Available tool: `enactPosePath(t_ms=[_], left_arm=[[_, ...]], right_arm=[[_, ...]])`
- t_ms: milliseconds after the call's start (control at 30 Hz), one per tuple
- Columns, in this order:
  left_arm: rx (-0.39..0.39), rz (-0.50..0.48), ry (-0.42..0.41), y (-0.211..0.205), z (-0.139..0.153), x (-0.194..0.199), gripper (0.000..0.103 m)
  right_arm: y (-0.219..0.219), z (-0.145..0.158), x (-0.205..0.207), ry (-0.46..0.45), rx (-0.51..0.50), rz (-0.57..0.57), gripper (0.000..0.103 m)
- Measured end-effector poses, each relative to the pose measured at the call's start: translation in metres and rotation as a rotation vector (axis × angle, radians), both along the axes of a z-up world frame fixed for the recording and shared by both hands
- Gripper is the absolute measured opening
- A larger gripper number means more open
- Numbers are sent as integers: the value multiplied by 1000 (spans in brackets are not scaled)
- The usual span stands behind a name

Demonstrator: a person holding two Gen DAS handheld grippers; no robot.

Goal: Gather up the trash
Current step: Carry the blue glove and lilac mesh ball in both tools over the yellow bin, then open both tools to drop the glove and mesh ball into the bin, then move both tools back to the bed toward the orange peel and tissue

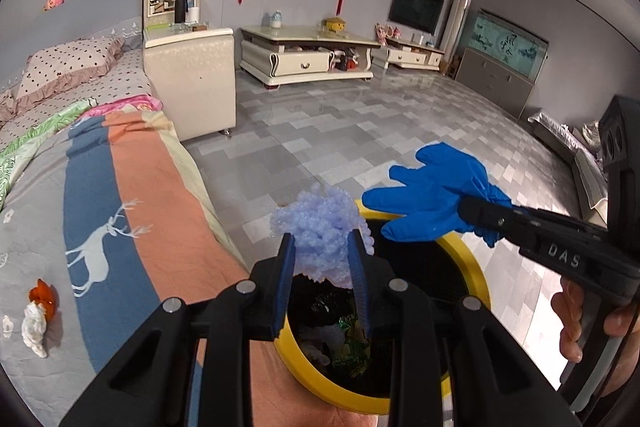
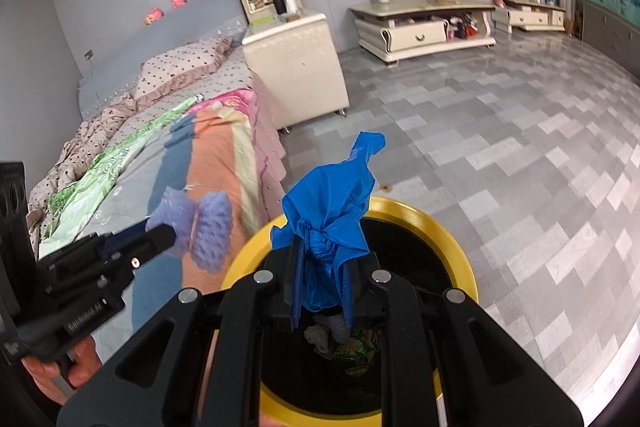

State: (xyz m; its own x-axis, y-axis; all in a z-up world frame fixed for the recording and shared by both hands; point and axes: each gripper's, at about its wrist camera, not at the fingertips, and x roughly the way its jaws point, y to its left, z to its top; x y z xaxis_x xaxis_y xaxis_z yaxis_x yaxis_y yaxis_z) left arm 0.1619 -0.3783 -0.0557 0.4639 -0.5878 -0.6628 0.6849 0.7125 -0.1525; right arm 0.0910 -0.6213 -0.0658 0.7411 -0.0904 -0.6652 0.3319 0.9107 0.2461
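Note:
My left gripper [image 1: 322, 239] is shut on a lilac foam net [image 1: 320, 223], holding it above the near edge of a yellow-rimmed trash bin [image 1: 476, 267] with a black liner. My right gripper [image 2: 322, 255] is shut on a crumpled blue glove [image 2: 328, 195] over the same bin [image 2: 440, 227]. In the left wrist view the glove [image 1: 428, 199] hangs out of the right gripper [image 1: 472, 211] to the right of the foam. The right wrist view has the foam net [image 2: 208, 223] in the left gripper [image 2: 168, 231] at the left. Green wrappers [image 1: 344, 343] lie inside the bin.
The bed [image 1: 120, 187] with a striped deer blanket runs along the left, right beside the bin. An orange and white scrap [image 1: 40, 311] lies on it. A cream bedside cabinet [image 1: 192, 75] and a low TV stand [image 1: 308, 59] stand beyond the grey tiled floor [image 1: 360, 123].

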Motion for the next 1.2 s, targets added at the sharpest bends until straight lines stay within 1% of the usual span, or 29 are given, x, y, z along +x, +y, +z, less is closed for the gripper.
enactPosePath(t_ms=[167,333,433,500,567,600,633,667,700,767,800,900,1033,1200], left_arm=[[28,-25,25,-13,-23,1,29],[43,-43,32,-18,-33,0,33],[43,-47,43,-19,-35,1,36],[46,-41,40,-18,-36,4,41],[45,-35,42,-16,-35,2,44],[44,-31,43,-15,-34,2,46],[45,-24,44,-12,-34,3,49],[44,-18,45,-10,-34,4,55],[42,-14,46,-8,-34,3,59],[36,-6,49,-2,-34,4,64],[37,0,46,0,-34,5,68],[40,22,38,12,-33,7,73],[44,62,24,33,-32,14,76],[62,134,15,68,-33,32,76]], right_arm=[[-14,-19,5,27,14,-22,16],[-19,-28,8,42,24,-37,18],[-21,-30,9,47,24,-53,23],[-21,-29,7,46,25,-56,27],[-20,-28,6,50,25,-59,35],[-20,-27,6,51,26,-62,37],[-19,-26,5,50,24,-68,41],[-19,-25,4,49,19,-75,44],[-18,-24,3,48,15,-82,46],[-18,-22,1,45,15,-90,50],[-17,-21,0,46,16,-93,51],[-12,-16,0,46,15,-98,54],[-5,-11,2,35,23,-83,60],[18,-1,17,35,23,-39,63]])
